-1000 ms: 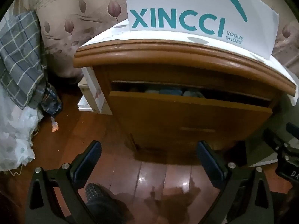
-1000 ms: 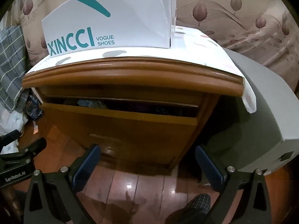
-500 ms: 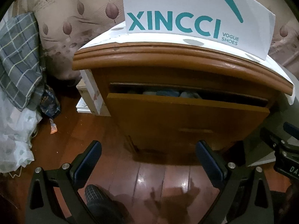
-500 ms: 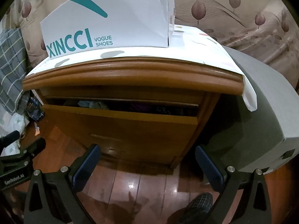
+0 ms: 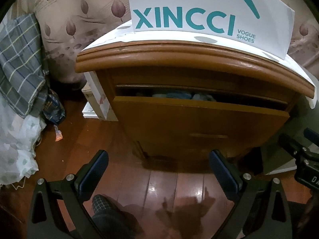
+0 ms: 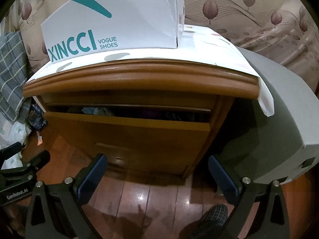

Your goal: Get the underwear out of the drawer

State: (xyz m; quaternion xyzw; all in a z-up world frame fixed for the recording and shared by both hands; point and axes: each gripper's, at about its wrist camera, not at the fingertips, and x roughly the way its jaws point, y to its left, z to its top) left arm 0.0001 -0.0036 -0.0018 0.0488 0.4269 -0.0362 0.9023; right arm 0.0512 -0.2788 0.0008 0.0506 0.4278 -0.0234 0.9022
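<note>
Wooden nightstand (image 5: pixel 199 123), moulded top edge, covered by a white spotted sheet (image 6: pixel 209 45). White shoe box (image 5: pixel 209 10) printed "XINCCI VOGUE SHOES" standing on the sheet. Beige leaf-pattern wall covering (image 5: pixel 79 20) behind. Glossy dark red plank floor (image 5: pixel 169 189) with light reflections. Checked grey cloth (image 5: pixel 18 59) at left. Grey cabinet (image 6: pixel 279 119) at right.

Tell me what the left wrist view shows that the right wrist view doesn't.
Left wrist only: white boxes on the floor against the nightstand's side. Right wrist only: a grey unit on its other side and dark clothing deep in the drawer. Both: the partly open drawer with light blue fabric, the shoe box on top, and open grippers, left gripper and right gripper.
</note>
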